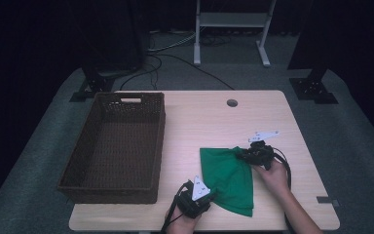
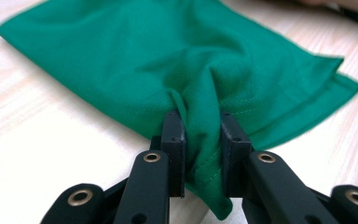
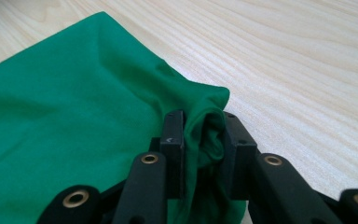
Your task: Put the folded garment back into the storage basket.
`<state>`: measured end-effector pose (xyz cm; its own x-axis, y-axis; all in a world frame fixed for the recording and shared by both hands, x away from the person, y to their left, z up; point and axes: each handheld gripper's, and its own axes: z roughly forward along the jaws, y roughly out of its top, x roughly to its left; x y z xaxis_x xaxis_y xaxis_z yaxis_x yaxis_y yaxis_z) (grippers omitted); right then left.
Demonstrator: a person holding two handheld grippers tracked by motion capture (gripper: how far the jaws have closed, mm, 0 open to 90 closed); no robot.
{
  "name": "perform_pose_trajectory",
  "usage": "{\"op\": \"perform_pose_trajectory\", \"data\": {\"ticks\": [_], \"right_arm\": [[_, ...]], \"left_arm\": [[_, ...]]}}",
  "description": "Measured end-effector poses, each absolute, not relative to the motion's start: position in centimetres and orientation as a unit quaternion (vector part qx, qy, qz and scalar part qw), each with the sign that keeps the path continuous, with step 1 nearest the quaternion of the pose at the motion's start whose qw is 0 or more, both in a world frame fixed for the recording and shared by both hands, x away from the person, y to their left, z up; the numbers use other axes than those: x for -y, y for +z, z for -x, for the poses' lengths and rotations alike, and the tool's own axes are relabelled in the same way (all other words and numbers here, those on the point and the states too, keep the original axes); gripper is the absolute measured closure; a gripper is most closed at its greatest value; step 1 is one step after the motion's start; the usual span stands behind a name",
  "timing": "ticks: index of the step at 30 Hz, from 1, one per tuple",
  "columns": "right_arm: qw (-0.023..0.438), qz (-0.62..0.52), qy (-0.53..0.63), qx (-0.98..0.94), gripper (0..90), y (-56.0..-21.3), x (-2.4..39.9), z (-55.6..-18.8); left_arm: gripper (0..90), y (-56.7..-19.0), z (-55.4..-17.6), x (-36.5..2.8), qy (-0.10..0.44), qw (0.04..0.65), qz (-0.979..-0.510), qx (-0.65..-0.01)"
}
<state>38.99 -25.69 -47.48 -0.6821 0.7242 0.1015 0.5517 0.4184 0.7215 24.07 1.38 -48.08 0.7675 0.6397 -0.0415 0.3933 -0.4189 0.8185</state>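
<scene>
A folded green cloth (image 1: pixel 226 175) lies on the light wooden table (image 1: pixel 195 122), right of the middle. My left gripper (image 1: pixel 209 196) is at the cloth's near left edge, shut on a bunched fold of the green cloth (image 2: pixel 200 140) that rises between its pads. My right gripper (image 1: pixel 241 154) is at the far right corner, shut on the puckered corner of the green cloth (image 3: pixel 205 135). Both hands rest low at the table.
A dark brown wicker basket (image 1: pixel 78 168) with nothing in it stands on the table's left half. A round cable hole (image 1: pixel 232 103) sits near the far edge. Behind the table are a white stand (image 1: pixel 231 19) and floor cables (image 1: pixel 175 58).
</scene>
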Motion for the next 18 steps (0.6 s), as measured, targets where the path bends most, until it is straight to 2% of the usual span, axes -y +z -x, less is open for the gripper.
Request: {"op": "perform_pose_trajectory", "data": {"ticks": [18], "right_arm": [[0.117,-0.385,0.354,-0.844,75.2,-47.0,23.7,-38.0]], "left_arm": [[76.9,-47.9,-24.6,-2.3,0.191,0.552,-0.753,-0.304]]}}
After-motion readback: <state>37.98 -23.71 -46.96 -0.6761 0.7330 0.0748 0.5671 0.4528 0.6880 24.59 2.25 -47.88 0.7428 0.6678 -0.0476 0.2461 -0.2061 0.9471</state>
